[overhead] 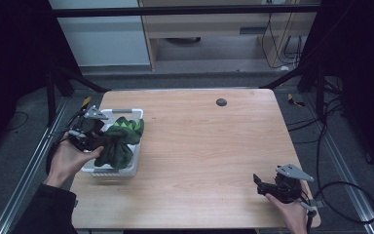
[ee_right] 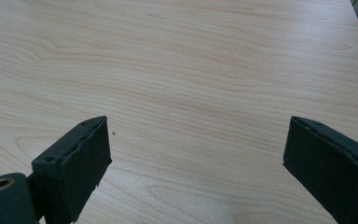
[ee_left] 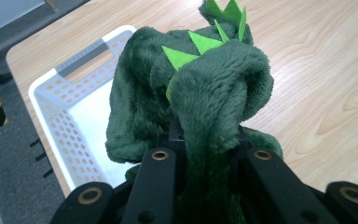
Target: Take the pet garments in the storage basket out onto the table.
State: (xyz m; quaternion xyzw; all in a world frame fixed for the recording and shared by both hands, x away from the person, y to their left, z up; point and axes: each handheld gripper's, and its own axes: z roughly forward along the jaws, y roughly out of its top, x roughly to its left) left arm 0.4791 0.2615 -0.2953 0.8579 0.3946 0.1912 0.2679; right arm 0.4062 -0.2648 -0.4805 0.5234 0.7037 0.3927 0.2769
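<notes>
While our right gripper (ee_right: 196,154) sat idle over the bare near-right part of the wooden table (overhead: 214,146), jaws spread wide and holding nothing, our left gripper (ee_left: 207,154) was clamped on a dark green plush dinosaur (ee_left: 200,98). The toy hung bunched straight ahead of those jaws, directly above the white perforated basket (ee_left: 51,98) at the table's left edge.

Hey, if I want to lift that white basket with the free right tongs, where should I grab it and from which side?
Best bet looks like the far short end of the white basket, at its slotted handle cutout. Come from above with the right tongs, one jaw through the slot. That rim is bare, while the green plush and left tongs crowd the rest.
</notes>
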